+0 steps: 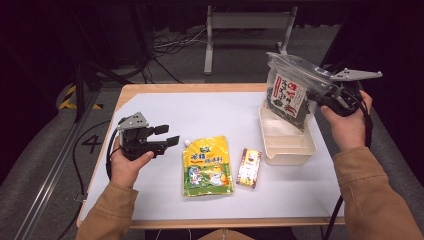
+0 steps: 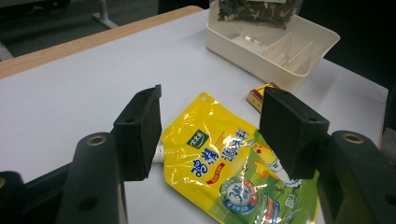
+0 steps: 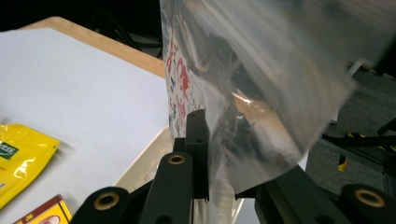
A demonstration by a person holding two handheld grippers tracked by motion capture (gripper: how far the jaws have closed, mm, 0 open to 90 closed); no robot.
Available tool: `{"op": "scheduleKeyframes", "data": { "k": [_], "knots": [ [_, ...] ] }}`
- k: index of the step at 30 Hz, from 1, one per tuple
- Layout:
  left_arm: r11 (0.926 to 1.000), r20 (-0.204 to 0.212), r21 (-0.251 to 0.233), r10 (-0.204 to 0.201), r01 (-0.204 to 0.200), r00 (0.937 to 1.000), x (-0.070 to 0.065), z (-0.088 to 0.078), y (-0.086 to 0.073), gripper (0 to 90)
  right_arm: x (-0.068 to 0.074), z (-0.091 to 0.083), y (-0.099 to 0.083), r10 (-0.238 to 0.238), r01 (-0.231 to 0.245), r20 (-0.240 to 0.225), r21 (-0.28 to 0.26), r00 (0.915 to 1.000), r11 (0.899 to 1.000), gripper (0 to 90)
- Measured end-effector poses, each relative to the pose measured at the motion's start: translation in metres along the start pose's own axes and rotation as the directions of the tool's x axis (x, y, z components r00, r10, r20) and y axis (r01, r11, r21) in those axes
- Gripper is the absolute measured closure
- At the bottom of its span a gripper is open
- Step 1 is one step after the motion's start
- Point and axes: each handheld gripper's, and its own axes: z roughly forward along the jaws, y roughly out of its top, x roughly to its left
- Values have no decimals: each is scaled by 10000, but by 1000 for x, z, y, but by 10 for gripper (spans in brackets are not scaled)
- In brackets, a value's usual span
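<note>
Clamped in my right gripper (image 1: 320,92) is a clear plastic bag of dark dried leaves with a white label printed in red and black (image 1: 292,90); the jaws are closed tight on the bag's edge, and I hold it in the air above the far end of the cream plastic tray with inner dividers (image 1: 286,145). From the right gripper view the bag's film (image 3: 261,79) is pinched between the two black jaws. My left gripper (image 1: 162,137) hangs just over the white table sheet (image 1: 210,110) with its jaws wide apart and nothing between them, pointed toward the yellow flat spouted pouch with green artwork (image 1: 206,166). That pouch lies flat near the table's middle. Just beside it, between pouch and tray, lies a small red and yellow packet (image 1: 249,167).
</note>
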Motion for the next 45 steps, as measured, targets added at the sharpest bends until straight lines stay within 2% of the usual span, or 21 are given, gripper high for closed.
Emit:
{"op": "scheduleKeyframes", "data": {
  "k": [11,18,24,25,28,34,38,41,45],
  "knots": [
    [10000,11,61,-66,66,10000,2,1,-1,394,2,17,-11,13,-10,-81,441,10000,9990,795],
    [9999,57,104,-127,126,9999,1,3,-2,393,-5,17,-17,425,-420,-82,548,9991,9976,778],
    [9997,67,226,-65,63,10000,2,6,-1,392,-11,16,-25,857,-851,-134,421,9962,9955,742],
    [9997,59,235,-85,83,9999,2,6,-1,391,-12,15,-26,1005,-998,-151,419,9948,9941,718],
    [9995,86,230,-199,197,9998,2,7,-2,390,-11,14,-27,1043,-1038,-157,340,9944,9940,653],
    [9995,92,280,-139,137,9999,3,8,-2,388,-9,8,-32,1262,-1261,-249,40,9917,9920,561],
    [9994,123,308,-158,154,9998,3,10,-2,387,-8,6,-35,1256,-1259,-332,-64,9915,9920,544],
    [9993,99,339,-144,140,9998,2,11,-2,386,-8,3,-35,1240,-1246,-268,-198,9919,9920,545],
    [9993,119,331,-153,149,9998,2,12,-2,386,-13,2,-37,1443,-1443,-41,-277,9895,9891,553]
  ]
}}
